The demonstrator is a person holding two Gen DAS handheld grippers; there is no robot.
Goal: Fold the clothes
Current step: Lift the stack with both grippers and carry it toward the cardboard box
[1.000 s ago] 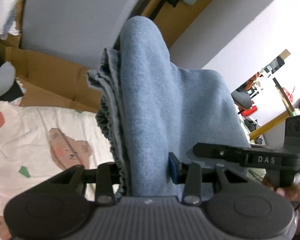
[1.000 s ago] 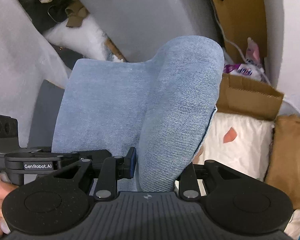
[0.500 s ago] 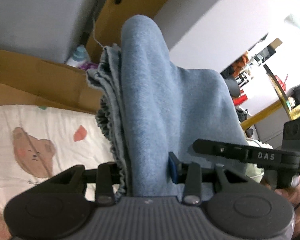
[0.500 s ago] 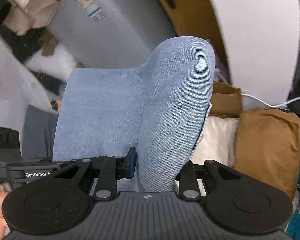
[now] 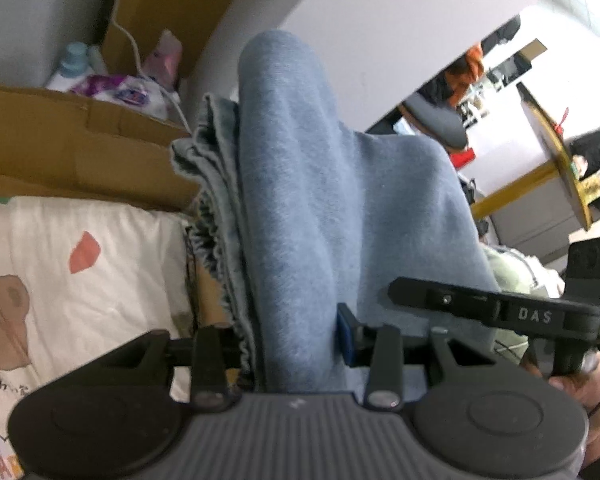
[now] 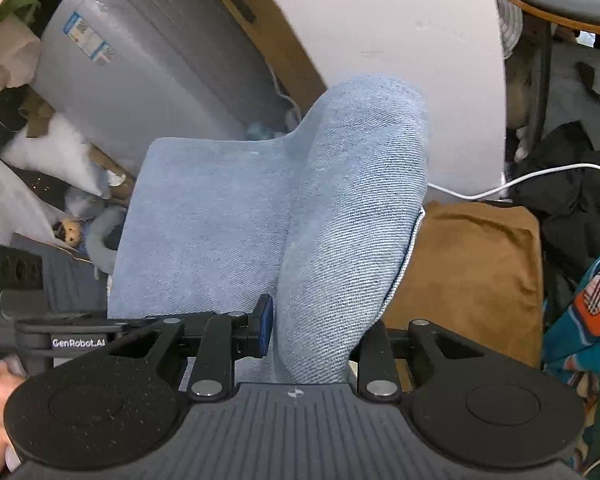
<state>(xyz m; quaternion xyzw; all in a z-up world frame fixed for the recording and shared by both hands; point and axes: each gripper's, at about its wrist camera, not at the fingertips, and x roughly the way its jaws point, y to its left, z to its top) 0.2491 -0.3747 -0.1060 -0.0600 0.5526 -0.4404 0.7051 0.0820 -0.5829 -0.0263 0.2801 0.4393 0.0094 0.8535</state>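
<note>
1. The left gripper (image 5: 296,344) is pinching a thick folded bundle of the blue denim garment (image 5: 300,208), gathered waistband edge on its left
2. The right gripper (image 6: 312,332) is clamped on the other end of the same garment (image 6: 340,220)
3. The cloth hangs stretched between both tools, held in the air
4. Below left lies a bear-print sheet (image 5: 60,280), bordered by a cardboard box (image 5: 60,140); a brown cushion (image 6: 480,272) lies to the right

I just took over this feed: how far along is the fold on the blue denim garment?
Done: the garment is already doubled into several layers, stacked edges showing in the left view. In hand: left gripper and right gripper are each shut on a bunched end, holding it in the air. Left: lay it on the bear-print sheet and finish folding.
</note>
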